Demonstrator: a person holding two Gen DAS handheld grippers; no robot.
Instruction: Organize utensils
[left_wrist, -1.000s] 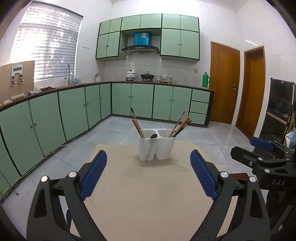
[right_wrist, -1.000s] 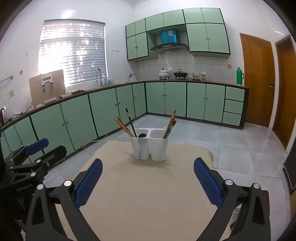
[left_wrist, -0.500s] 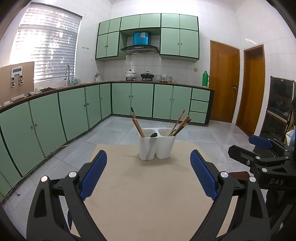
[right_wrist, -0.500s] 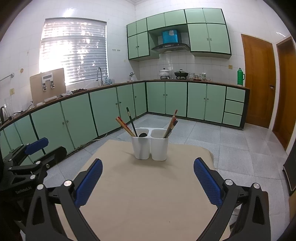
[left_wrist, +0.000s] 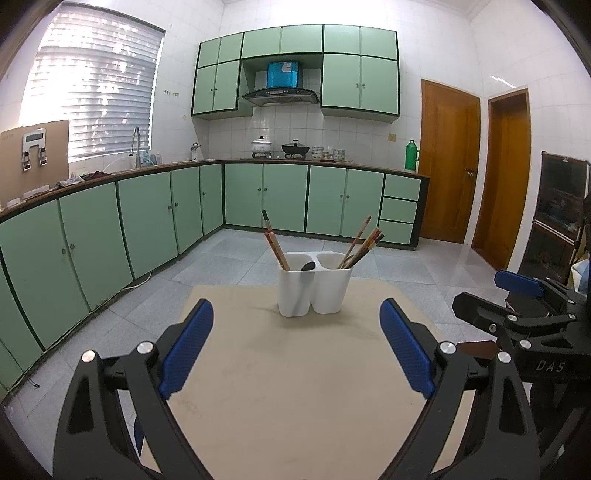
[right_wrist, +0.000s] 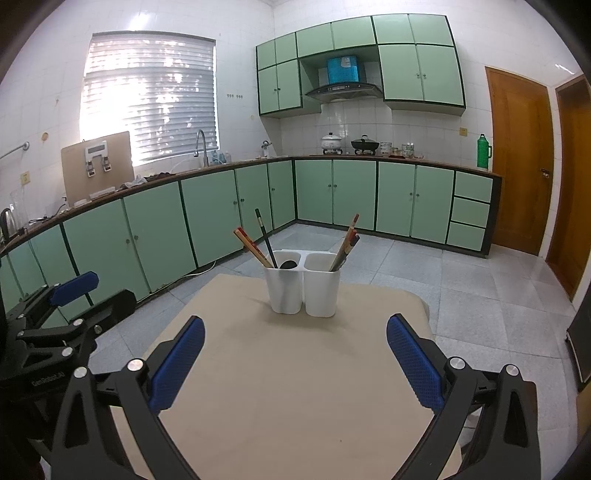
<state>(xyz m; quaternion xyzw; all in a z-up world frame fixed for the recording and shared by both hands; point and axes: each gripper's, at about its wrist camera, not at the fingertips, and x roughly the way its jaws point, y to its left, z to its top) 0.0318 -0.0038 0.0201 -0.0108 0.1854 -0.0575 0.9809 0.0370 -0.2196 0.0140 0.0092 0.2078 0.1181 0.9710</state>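
Two tools spread wide, holder (left_wrist: 314, 286) near table's (left_wrist: 295, 406) far edge

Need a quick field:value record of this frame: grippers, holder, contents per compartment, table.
left gripper: open, empty, above the table, short of the holder
right gripper: open, empty, beside the left one
holder: white, two compartments, upright at the far end of the table
left compartment: chopsticks leaning left, dark spoon
right compartment: chopsticks leaning right
loose utensils on table: none visible
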